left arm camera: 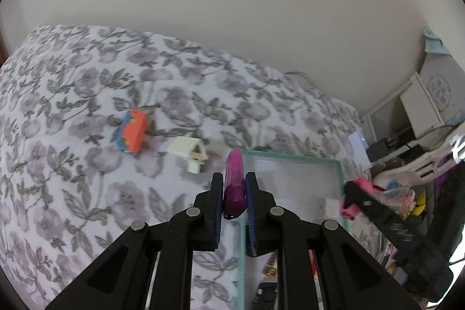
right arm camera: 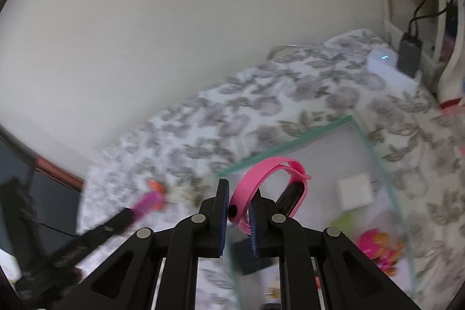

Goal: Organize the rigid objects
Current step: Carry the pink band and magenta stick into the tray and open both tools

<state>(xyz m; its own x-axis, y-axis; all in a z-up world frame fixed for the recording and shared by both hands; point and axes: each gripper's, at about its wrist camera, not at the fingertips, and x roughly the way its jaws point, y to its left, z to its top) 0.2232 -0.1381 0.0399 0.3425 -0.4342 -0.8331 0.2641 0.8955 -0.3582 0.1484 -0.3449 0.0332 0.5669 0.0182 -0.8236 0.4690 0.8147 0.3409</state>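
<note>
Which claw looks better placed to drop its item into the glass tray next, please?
Right, probably. The right claw holds the pink wristband already over the glass tray. The left claw grips the purple lighter at the tray's left edge, still above the floral cover.

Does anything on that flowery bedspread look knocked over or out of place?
Yes. The orange toy block lies tipped on its side, and the small white house beside it lies askew. Both sit outside the glass tray. Nothing looks broken or spilled.
</note>
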